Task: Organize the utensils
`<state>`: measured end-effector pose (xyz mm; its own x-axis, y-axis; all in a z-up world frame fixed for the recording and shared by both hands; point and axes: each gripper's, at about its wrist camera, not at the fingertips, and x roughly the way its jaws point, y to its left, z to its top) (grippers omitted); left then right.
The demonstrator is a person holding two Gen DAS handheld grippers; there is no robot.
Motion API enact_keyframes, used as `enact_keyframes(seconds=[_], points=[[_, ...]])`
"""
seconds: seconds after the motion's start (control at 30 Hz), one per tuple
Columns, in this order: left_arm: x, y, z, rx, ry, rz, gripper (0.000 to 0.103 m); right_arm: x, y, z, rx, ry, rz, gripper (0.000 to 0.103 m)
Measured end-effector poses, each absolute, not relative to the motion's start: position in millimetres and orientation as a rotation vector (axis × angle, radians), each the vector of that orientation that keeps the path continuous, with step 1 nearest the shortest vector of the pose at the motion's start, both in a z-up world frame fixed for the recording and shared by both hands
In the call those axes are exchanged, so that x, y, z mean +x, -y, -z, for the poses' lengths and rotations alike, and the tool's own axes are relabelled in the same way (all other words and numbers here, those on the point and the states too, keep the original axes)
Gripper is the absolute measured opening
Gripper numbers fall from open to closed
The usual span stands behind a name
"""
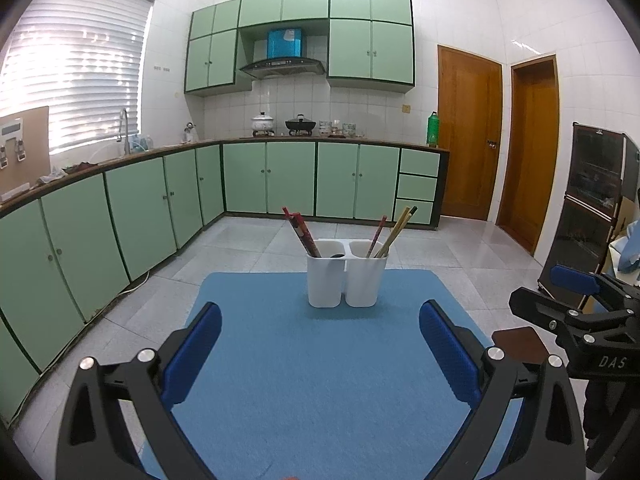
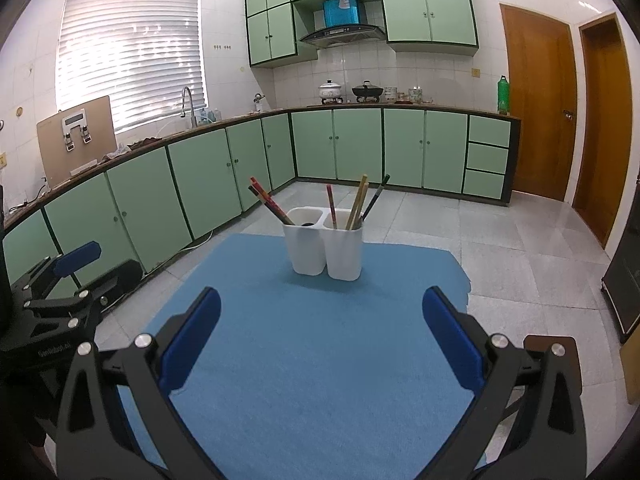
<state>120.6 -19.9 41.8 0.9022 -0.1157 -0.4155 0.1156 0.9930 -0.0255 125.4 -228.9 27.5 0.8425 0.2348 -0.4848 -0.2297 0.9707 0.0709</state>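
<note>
Here, the left gripper (image 1: 320, 344) and right gripper (image 2: 322, 340) are hovering empty, jaws spread wide, before the white twin-cup holder (image 1: 347, 276) standing mid-mat (image 1: 320, 380); chopsticks (image 1: 394, 230) are leaning inside, best approached from above.

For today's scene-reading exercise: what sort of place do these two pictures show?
A home kitchen, most likely. Pale green cabinets run under a counter, a range hood hangs above lidded pots on a stove, and a curved tap stands by the window.
</note>
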Motion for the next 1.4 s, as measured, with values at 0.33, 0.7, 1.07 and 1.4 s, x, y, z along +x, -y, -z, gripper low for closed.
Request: enact_keyframes(seconds=[0.33,0.7,1.07,1.4], points=[[121.5,19.1,-42.2,-0.001,-0.433,0.122,0.097,125.9,226.1,-26.0,0.01,-0.517,-0.248,0.098],[123.5,17.6,-41.3,0.0,-0.436,0.121,0.097,127.1,225.3,-25.8,0.011,-0.518,-0.248,0.098],[124.4,16.1,-40.4,0.001,-0.437,0.12,0.097,127.1,225.0,-26.2,0.012,-0.518,-0.246,0.098],[125.3,15.8,-39.2,0.0,-0.439,0.12,0.097,130.1,225.4,-21.4,0.014,-0.524,-0.246,0.098]])
